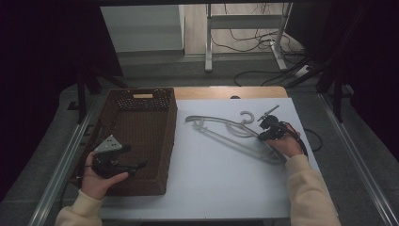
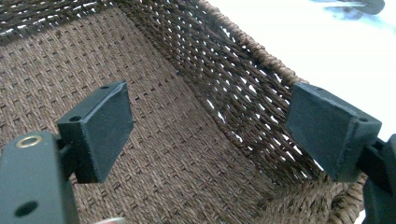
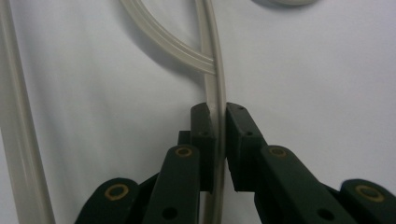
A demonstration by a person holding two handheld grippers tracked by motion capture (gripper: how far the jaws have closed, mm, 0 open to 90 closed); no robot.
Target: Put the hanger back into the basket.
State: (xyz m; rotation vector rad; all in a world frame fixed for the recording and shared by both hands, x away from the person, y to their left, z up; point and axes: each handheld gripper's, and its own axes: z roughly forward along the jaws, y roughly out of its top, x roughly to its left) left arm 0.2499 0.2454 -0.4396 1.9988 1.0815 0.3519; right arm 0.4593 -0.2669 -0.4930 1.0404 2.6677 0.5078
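Hanger (image 1: 235, 133) lies near the tabletop's (image 1: 207, 188) right edge, its bar pinched by the right tongs (image 3: 217, 123), likely for lifting. Left tongs (image 2: 210, 130) hang spread and empty over the basket (image 1: 170, 141) at the left edge.

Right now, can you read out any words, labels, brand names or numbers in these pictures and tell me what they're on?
None can be read.
The woven basket carries a small pale tag on its far wall; no text on it can be made out.
The clear hanger, held in the right gripper, bears no lettering.
The left gripper, open over the basket, shows none either.
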